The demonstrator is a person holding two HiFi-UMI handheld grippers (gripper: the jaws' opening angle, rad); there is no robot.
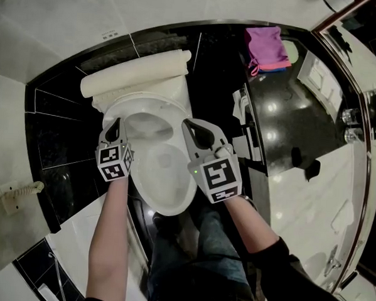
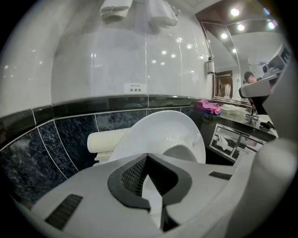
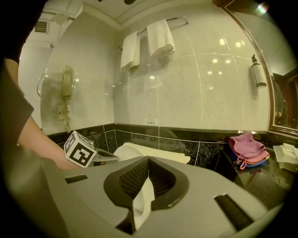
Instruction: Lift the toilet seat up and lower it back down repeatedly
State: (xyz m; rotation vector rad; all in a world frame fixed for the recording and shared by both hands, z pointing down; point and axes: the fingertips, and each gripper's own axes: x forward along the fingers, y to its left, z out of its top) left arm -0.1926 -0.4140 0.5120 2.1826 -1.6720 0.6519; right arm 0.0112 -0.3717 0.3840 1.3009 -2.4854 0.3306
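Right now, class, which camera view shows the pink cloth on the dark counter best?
The right gripper view: the pink cloth is large and sharp there, its folds clear. The head view shows the cloth from above, smaller. The left gripper view shows only a small pink patch far off.

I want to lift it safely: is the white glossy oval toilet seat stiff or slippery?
The white glossy oval toilet seat looks moulded and rigid, so it probably swings as one piece. Its shine suggests a slippery surface. Tilted up, it may drop if released.
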